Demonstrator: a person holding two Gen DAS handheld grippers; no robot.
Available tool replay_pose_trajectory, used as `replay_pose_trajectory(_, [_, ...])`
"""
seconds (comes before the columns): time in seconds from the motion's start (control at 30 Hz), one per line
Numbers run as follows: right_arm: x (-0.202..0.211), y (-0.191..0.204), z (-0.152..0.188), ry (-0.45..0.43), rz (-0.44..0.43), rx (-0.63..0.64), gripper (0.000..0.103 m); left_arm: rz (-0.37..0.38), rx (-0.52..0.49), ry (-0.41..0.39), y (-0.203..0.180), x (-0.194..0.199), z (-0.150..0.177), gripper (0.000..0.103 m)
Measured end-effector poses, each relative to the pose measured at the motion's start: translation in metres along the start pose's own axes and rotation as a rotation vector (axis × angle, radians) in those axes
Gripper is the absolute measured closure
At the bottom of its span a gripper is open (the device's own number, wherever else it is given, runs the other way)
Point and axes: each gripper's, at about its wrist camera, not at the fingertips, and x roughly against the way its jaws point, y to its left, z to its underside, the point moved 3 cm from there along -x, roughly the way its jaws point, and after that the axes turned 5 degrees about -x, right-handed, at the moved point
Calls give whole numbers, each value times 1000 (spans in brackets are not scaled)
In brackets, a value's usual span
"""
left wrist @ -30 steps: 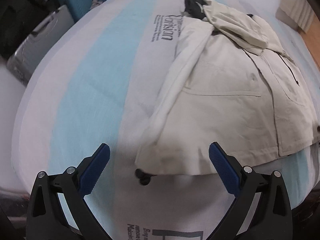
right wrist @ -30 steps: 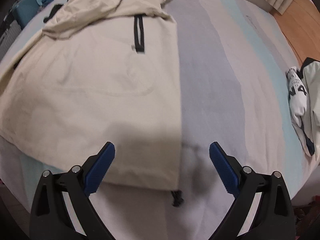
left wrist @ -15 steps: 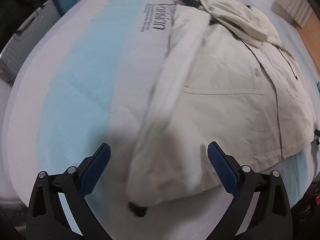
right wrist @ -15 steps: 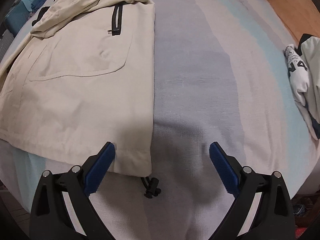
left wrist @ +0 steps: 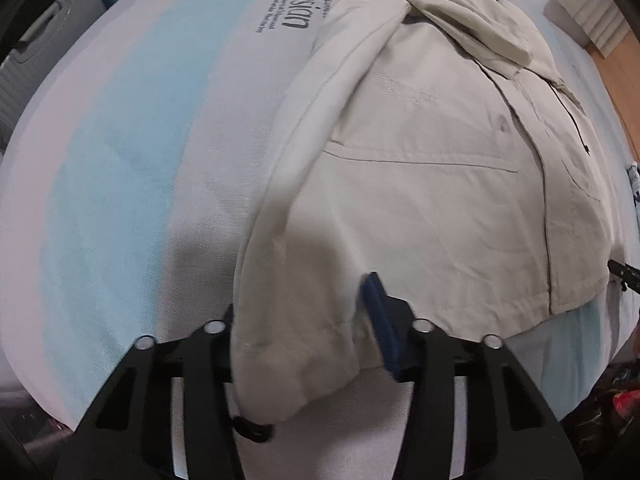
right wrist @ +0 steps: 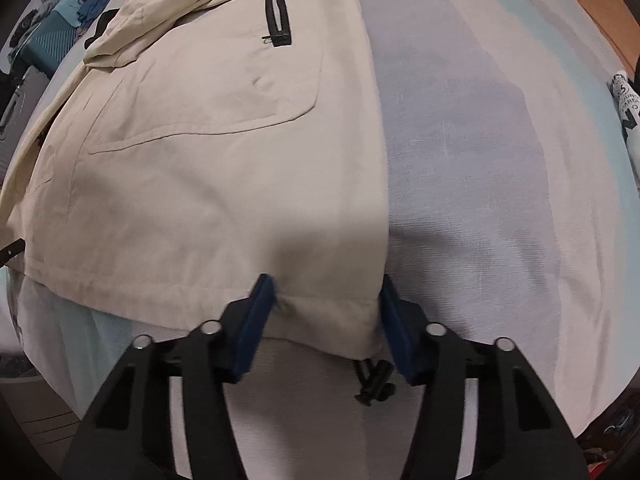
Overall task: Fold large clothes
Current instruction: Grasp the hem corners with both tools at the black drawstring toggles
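Jacket (left wrist: 420,208) lies flat on the striped bed (left wrist: 120,180). Left gripper (left wrist: 304,336) and right gripper (right wrist: 326,316) each have jaws half closed around a hem corner, not yet pinching firmly. Next, I think: close fully, then lift the hem toward the collar.

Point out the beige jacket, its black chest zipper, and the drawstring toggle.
beige jacket (right wrist: 208,184), right wrist view, front panel.
chest zipper (right wrist: 277,18), right wrist view, mid-length.
drawstring toggle (right wrist: 374,384), right wrist view, black stopper below the hem.
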Motion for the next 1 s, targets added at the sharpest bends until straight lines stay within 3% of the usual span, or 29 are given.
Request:
replay_pose_trajectory(0.2, [1, 7, 4, -22, 19, -12, 65, 16, 11, 6, -1, 2, -1, 88])
replay_pose_trajectory(0.3, [1, 10, 4, -11, 33, -19, 70, 3, -4, -2, -6, 6, -1, 94])
replay_pose_trajectory(0.57, [12, 13, -6, 25, 28, -35, 91, -34, -68, -11, -17, 22, -3, 96])
replay_pose_trajectory(0.77, [27, 18, -13, 36, 34, -34, 91, -48, -115, -7, -27, 36, -8, 96])
replay_pose_trajectory(1.0, [41, 26, -29, 76, 49, -26, 92, -99, -65, 30, -36, 52, -17, 96])
